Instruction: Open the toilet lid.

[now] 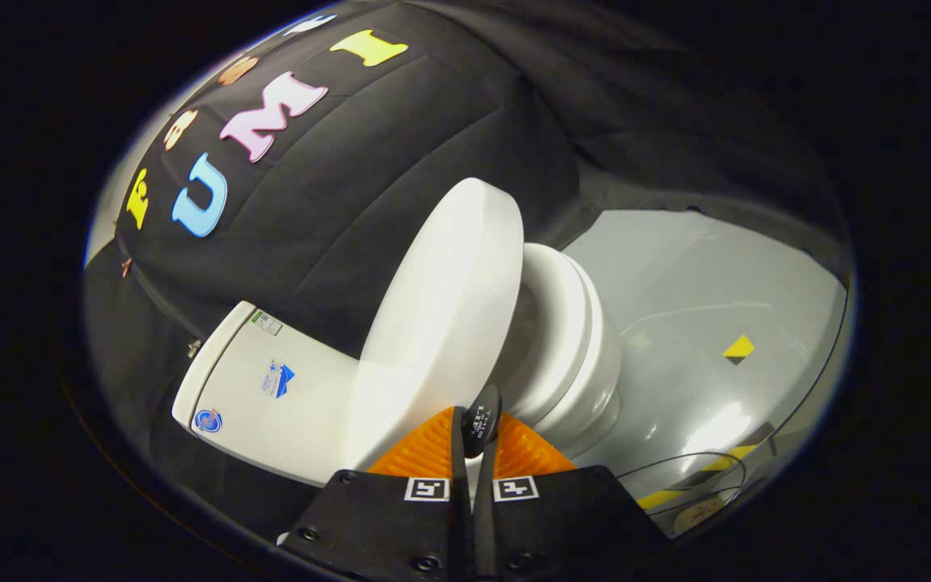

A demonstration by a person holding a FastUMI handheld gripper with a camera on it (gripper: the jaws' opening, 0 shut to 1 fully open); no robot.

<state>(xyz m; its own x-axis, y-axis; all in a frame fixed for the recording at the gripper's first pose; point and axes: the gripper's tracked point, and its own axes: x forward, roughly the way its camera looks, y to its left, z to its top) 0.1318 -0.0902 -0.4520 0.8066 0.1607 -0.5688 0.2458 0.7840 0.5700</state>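
Pinching black tab (482, 419), fingers (433, 444) closed, toilet lid (443, 307) raised, bowl interior hidden

Tool (478, 432): black body, 2 square markers, visible screws.

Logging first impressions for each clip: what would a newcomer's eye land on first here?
The white toilet lid, raised well off the seat, stands just ahead of the gripper. The jaws are nearly closed, with a small dark tab between them. The tank sits beside the lid against the black cloth wall.
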